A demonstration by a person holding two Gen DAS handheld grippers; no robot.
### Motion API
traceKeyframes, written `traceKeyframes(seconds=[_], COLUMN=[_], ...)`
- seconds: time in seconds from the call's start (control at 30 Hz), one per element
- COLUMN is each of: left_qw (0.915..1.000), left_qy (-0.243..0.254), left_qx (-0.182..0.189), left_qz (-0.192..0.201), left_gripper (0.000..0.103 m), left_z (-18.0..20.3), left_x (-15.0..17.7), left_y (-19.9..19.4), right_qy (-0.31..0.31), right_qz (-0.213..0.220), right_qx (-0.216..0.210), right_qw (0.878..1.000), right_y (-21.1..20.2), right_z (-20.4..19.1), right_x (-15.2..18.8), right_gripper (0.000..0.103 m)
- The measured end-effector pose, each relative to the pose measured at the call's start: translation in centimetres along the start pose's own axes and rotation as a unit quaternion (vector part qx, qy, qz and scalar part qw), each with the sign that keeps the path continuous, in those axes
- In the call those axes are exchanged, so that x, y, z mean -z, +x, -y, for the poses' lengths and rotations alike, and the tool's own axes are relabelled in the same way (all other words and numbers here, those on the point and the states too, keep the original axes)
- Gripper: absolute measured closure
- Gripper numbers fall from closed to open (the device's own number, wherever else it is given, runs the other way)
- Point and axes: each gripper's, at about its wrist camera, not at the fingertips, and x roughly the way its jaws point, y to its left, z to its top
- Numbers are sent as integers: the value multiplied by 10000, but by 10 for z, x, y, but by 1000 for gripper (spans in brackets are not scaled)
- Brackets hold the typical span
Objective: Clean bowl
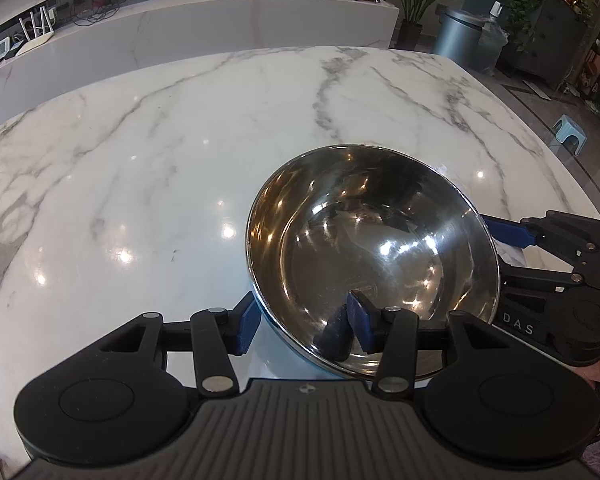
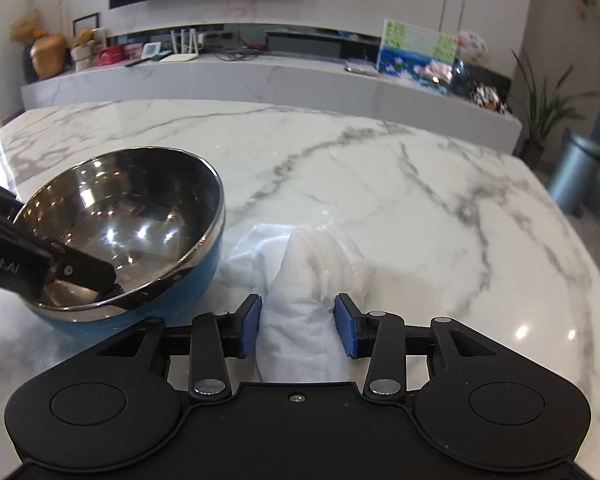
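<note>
A steel bowl with a blue outside stands tilted on the marble table. My left gripper is open and straddles the bowl's near rim, one pad inside and one outside, with a wide gap. In the right wrist view the bowl is at the left, with the left gripper's finger reaching into it. A crumpled white cloth lies on the table beside the bowl. My right gripper is open, its blue pads on either side of the cloth.
A long marble console with routers, pictures and jars runs behind the table. A metal bin and potted plants stand at the far right. A small blue stool stands on the floor beyond the table's right edge.
</note>
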Motion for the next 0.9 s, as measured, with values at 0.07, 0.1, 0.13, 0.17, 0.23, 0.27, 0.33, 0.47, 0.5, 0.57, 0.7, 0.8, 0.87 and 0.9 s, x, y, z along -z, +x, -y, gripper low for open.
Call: traceKeyframes(seconds=[0.07, 0.1, 0.13, 0.17, 0.23, 0.27, 0.33, 0.47, 0.5, 0.57, 0.7, 0.8, 0.87, 0.9], left_qw=[10000, 10000, 10000, 10000, 10000, 10000, 10000, 10000, 10000, 10000, 10000, 10000, 10000, 10000], left_qy=[8, 8, 10, 12, 20, 38, 48, -29, -16, -1, 17, 22, 26, 29], left_qx=[3, 3, 4, 13, 41, 51, 39, 11, 0, -8, -15, -17, -16, -17], left_qz=[-12, -18, -26, -34, -41, -32, -6, 39, 49, 51, 49, 48, 45, 43], left_gripper=[57, 57, 57, 57, 61, 62, 63, 72, 72, 74, 74, 74, 74, 74], left_z=[0, 0, 0, 0, 0, 1, 1, -2, -2, -3, -3, -4, -5, -5], left_x=[-1, -1, -1, -1, -1, -1, 0, -2, -3, -3, -3, -3, -3, -3], left_y=[1, 1, 1, 1, 0, 0, 0, 0, 0, 0, -1, -1, -1, -1], right_qy=[4, -41, -91, -172, -251, -260, -262, -438, -488, -589, -735, -868, -947, -978], right_qz=[-27, -26, -24, -14, 4, 17, 72, 470, 548, 657, 639, 565, 481, 443], right_qx=[37, 61, 84, 120, 138, 127, 83, 9, -49, -151, -277, -324, -342, -345], right_qw=[10000, 10000, 9999, 9998, 9996, 9996, 9996, 9979, 9973, 9960, 9949, 9941, 9938, 9936], right_y=[1, 1, 1, 1, 0, -1, -3, -19, -23, -28, -30, -29, -26, -24], right_z=[0, 0, -1, -2, -3, -3, -2, -3, -4, -5, -10, -14, -17, -19], right_x=[1, 2, 2, 3, 3, 2, 0, -6, -7, -9, -9, -7, -5, -4], right_gripper=[72, 74, 75, 77, 80, 82, 84, 84, 84, 84, 84, 84, 84, 84])
